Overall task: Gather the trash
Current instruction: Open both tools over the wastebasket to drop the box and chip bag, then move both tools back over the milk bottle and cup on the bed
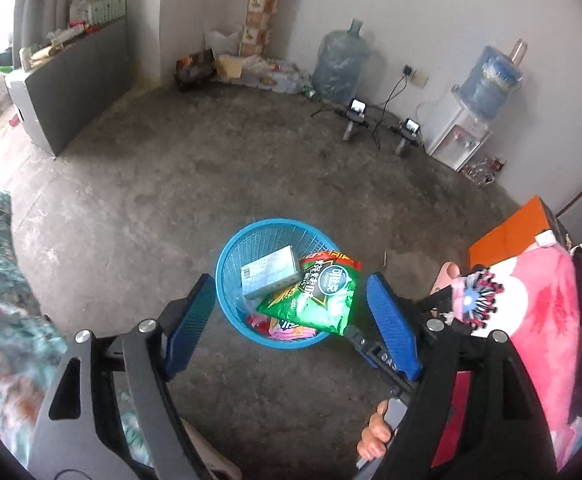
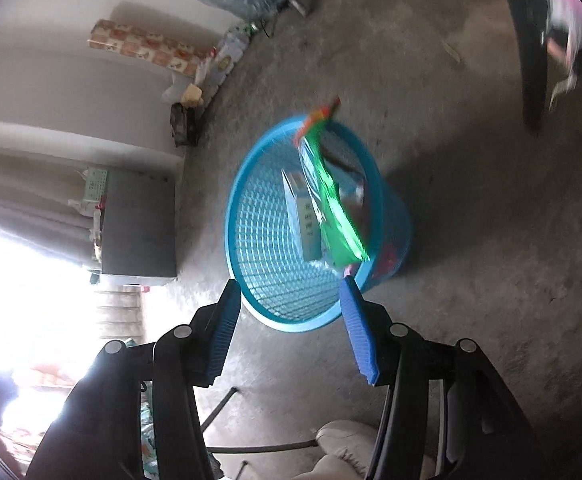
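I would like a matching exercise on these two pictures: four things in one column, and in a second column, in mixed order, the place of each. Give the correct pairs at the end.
Things:
1. green snack bag
2. grey box
3. blue basket
4. white water dispenser

Places:
A. against the far wall, with a blue bottle on top
B. on the bare concrete floor, between the fingers of the left gripper as its camera sees it
C. inside the basket, on the left
D. in the basket, its red top edge over the rim

Pairs: 1-D, 2-C, 3-B, 4-A
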A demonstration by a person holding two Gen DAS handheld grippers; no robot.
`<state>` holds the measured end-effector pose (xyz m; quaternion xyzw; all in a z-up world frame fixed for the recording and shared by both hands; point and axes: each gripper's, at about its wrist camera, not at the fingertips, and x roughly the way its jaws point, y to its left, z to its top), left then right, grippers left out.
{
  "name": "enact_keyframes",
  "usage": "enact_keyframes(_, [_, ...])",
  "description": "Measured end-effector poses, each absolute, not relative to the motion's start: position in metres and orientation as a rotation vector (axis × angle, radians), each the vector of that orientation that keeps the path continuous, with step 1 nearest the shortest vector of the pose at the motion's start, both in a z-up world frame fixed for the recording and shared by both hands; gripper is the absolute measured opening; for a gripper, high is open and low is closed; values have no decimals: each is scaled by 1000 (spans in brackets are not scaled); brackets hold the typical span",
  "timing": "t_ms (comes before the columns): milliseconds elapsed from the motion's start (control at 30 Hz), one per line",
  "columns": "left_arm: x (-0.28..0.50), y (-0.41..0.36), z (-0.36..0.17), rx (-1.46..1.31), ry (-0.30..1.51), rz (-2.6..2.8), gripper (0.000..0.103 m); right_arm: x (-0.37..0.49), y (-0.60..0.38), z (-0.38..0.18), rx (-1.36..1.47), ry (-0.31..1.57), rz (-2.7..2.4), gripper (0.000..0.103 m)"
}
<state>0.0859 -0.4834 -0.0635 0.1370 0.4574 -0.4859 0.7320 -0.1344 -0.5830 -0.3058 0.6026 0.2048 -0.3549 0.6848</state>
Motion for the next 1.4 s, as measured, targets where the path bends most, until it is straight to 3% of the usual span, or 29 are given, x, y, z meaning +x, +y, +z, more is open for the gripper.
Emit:
enact_keyframes(300, [74,-392,-2,303,912,-1036,81,-93,-545,-187,974,541,-806,68])
enact_keyframes(733, [102,-191,23,189,846,-742,83,-7,-438,-90,591,753,-670,88])
enact_keyframes(1267, [113,-14,11,33,788,-413,84,50,-288,-29,5,748,-714,96])
enact_keyframes(1400, [108,18,3,8,775,-360,84,61,-258,-22,-4,746,-574,96])
